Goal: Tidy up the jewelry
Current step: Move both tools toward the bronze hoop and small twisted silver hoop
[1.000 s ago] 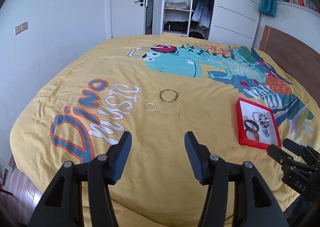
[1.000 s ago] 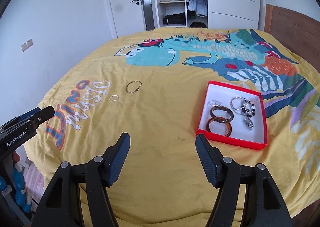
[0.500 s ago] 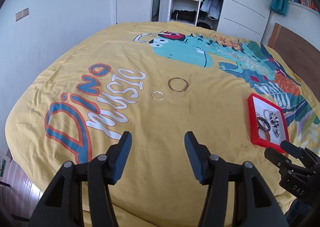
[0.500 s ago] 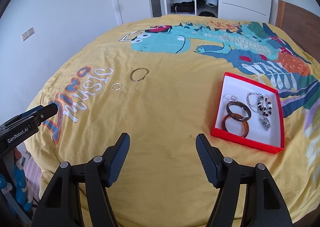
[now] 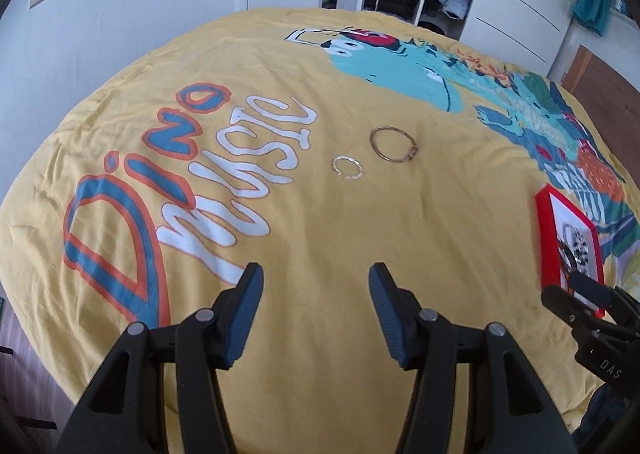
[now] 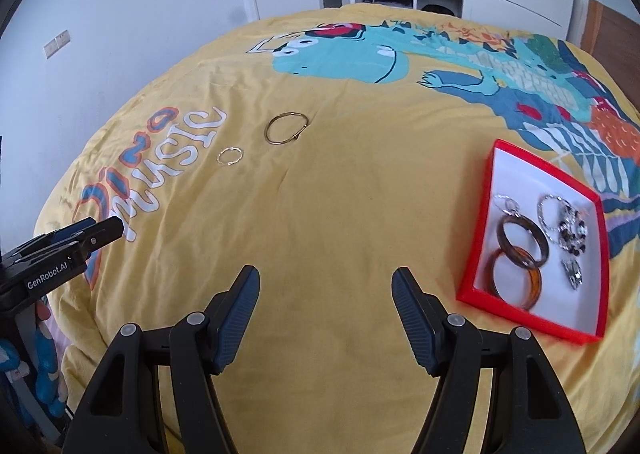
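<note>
Left wrist: left hand-held gripper [image 5: 316, 280] open, empty — nearer the bed [image 5: 360, 238] than a second ago; gold bangle [image 5: 394, 145] and small ring [image 5: 347, 167] ahead, unobstructed. Right wrist: right hand-held gripper [image 6: 326, 286] open, closer too — red tray [image 6: 478, 254] of bracelets to its right.

Two black plastic grippers, each with two fingers. On left gripper [image 5: 316, 286]: dark blue ribbed pads [image 5: 248, 310], round silver screws on the black finger arms. Same build on right gripper [image 6: 326, 294]. White lettering on the bodies: "GenRobot.AI" on the left one, "DAS" on the right one.
</note>
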The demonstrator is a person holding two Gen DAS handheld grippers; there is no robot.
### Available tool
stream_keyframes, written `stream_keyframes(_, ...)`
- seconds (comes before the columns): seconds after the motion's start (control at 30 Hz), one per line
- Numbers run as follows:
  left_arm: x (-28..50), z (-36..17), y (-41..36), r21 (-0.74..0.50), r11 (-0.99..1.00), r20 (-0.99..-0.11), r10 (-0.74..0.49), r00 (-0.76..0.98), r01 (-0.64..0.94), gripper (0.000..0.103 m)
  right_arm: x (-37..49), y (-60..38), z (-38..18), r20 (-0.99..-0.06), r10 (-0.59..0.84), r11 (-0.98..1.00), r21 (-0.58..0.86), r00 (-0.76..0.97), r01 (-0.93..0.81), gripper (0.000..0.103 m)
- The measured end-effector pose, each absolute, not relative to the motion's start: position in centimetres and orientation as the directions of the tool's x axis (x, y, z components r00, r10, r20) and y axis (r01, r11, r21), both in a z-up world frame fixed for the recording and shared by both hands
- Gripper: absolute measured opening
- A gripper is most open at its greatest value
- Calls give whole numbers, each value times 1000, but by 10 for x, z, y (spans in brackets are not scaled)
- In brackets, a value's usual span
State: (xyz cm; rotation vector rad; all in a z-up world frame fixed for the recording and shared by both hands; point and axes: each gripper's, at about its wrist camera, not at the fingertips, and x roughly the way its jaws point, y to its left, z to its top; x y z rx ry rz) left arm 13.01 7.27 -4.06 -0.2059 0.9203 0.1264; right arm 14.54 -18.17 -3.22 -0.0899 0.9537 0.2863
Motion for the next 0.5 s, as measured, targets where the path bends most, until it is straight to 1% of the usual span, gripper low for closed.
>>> stream_keyframes(0.1,153,-46,83,-139,970,-795,9,606,-197,53,166,-175,-39,-817,211,953,51,537,-298,68)
stream_keyframes(0.23,189,-54,88,-133,972,-797,11,604,-193,53,195,-169,-45,-815,225,949,59,534,-310,68)
stream_keyframes(0.5,248,-79,73,-116,985,-807,-21,590,-124,53,267,-147,-62,-806,246,938,58,538,-342,68)
